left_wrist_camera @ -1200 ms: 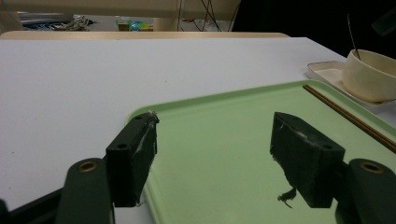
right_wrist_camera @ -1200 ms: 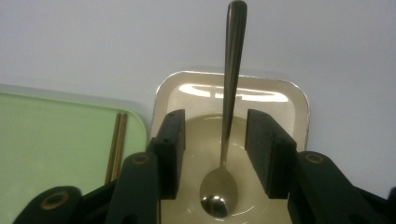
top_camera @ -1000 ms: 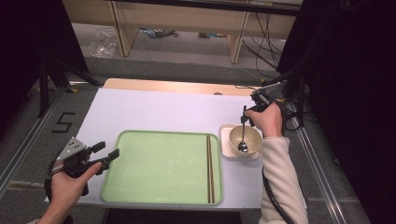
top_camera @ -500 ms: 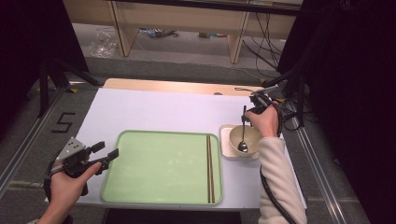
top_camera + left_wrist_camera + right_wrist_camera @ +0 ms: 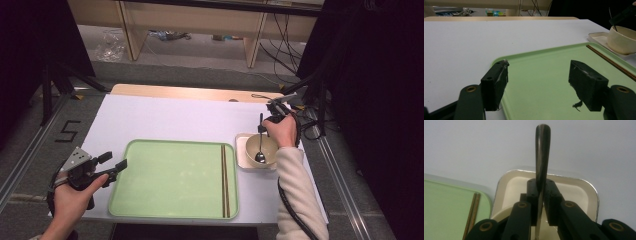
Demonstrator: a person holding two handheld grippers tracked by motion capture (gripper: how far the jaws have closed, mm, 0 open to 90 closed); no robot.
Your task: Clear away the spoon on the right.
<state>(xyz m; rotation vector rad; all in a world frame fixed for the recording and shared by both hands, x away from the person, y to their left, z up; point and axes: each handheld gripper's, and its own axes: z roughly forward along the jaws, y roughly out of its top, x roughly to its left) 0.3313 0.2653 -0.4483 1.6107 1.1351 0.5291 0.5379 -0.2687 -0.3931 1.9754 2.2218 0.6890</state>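
Observation:
A dark metal spoon [image 5: 260, 145] stands nearly upright with its scoop inside a cream bowl [image 5: 270, 144] on a small square plate [image 5: 240, 150], right of the green tray [image 5: 175, 180]. My right gripper [image 5: 263, 123] has just been closing and is now shut on the spoon's handle [image 5: 542, 150]; both pads press its sides above the plate [image 5: 579, 190]. My left gripper [image 5: 115, 161] hovers at the tray's left edge, open. In the left gripper view its jaws [image 5: 539, 67] stand wide apart over the tray [image 5: 549, 82] with nothing between them.
A pair of brown chopsticks [image 5: 224, 180] lies lengthwise along the tray's right side, also in the right gripper view as chopsticks [image 5: 472, 212]. The white table [image 5: 175, 117] stretches behind the tray. A wooden strip and cables lie beyond its far edge.
The right gripper's jaws have closed onto the spoon handle standing in the bowl, and that hand shifted slightly. The left hand and gripper have stayed put.

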